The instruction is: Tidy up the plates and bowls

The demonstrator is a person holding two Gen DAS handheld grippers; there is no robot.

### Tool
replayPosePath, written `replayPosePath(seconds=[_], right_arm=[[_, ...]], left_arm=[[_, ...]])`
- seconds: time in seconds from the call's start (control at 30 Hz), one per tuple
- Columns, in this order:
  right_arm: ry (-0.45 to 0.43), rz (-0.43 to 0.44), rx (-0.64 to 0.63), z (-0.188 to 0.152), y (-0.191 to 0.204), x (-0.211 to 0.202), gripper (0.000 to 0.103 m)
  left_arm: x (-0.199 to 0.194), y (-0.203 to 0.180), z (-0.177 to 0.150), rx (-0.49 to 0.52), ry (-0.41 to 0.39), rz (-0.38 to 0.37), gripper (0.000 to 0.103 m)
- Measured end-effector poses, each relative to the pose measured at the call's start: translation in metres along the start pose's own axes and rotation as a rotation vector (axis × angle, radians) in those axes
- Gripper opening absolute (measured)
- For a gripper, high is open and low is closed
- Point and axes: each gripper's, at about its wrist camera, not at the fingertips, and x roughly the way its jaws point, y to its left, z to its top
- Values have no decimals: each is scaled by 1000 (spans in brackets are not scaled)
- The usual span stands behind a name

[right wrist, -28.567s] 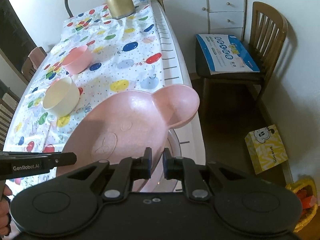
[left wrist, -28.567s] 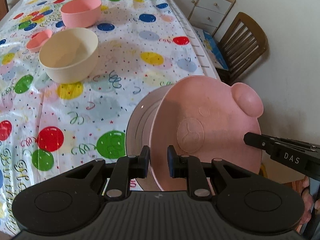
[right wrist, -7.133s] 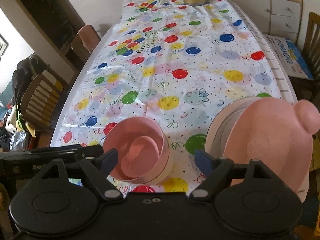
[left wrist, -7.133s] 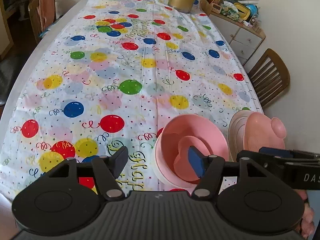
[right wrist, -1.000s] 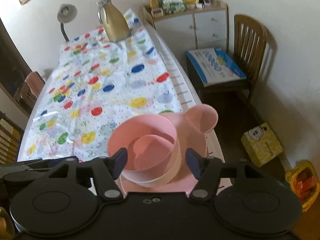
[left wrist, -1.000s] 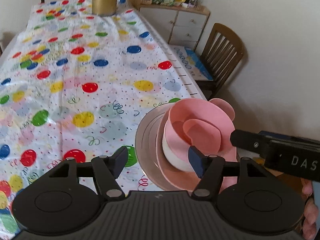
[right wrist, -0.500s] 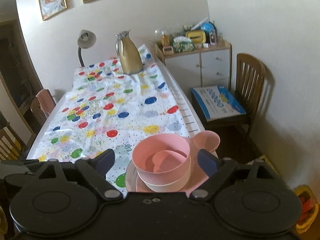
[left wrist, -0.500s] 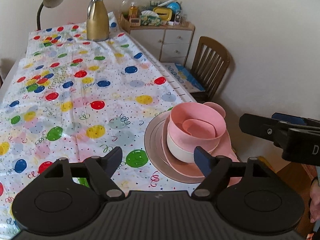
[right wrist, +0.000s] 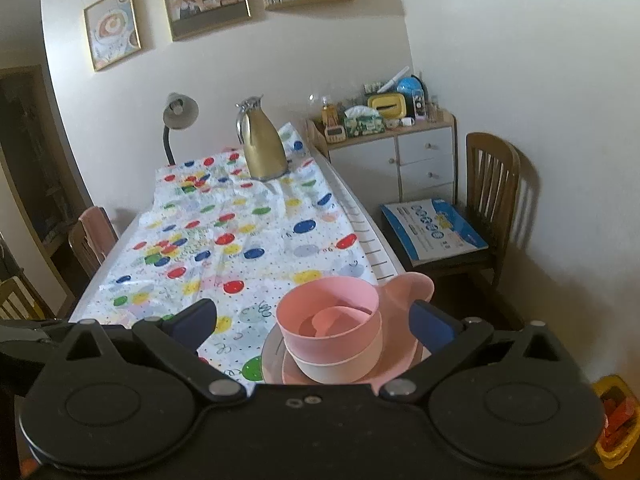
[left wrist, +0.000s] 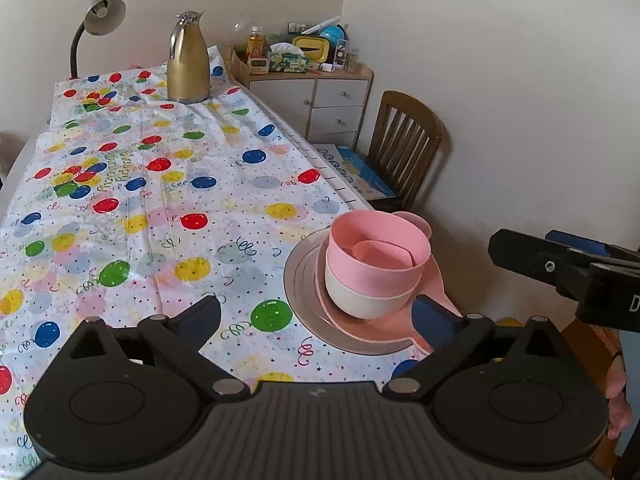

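Note:
A stack stands at the table's near right corner. A pink bowl (left wrist: pixel 380 250) holding a small pink dish (left wrist: pixel 380 254) is nested in a cream bowl (left wrist: pixel 366 298). They sit on a pink bear-eared plate (left wrist: pixel 436 284) over a grey plate (left wrist: pixel 300 284). The stack also shows in the right wrist view: pink bowl (right wrist: pixel 332 320), cream bowl (right wrist: pixel 340 366), bear-eared plate (right wrist: pixel 412 286). My left gripper (left wrist: pixel 316 318) is open and empty, back from the stack. My right gripper (right wrist: pixel 314 322) is open and empty, above and behind the stack.
A gold thermos jug (left wrist: pixel 187 60) and a desk lamp (left wrist: pixel 100 20) stand at the table's far end. A wooden chair (left wrist: pixel 408 144) with a blue booklet and a white drawer cabinet (left wrist: pixel 320 100) are to the right. Another chair (right wrist: pixel 94 240) is at the left.
Both grippers have pulled up and back from the stack, still open. The stack now looks smaller and lower in both views. The bowls and plates have not moved.

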Motion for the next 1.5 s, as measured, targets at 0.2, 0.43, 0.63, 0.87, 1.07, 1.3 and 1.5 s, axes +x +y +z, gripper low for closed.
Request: replayPosePath(seconds=[0.2, 0.43, 0.63, 0.87, 1.07, 1.3, 1.5], right_arm=[[-35, -19, -8, -4, 3, -11, 103], [-35, -15, 1, -7, 4, -15, 103], [-33, -14, 3, -8, 5, -16, 103], [-26, -16, 12, -8, 5, -22, 103], [-29, -24, 18, -9, 3, -23, 103], [-32, -45, 32, -13, -1, -28, 103], [-31, -65, 43, -16, -5, -31, 103]], left_arm=[[-8, 1, -5, -8, -5, -14, 102], [-12, -1, -10, -7, -1, -23, 102], [-14, -1, -11, -5, 1, -19, 102], [-14, -4, -11, -3, 13, -30, 102], [-15, -7, -11, -2, 9, -43, 102], [-9, -13, -13, 23, 24, -49, 102], [-10, -16, -14, 30, 5, -56, 102]])
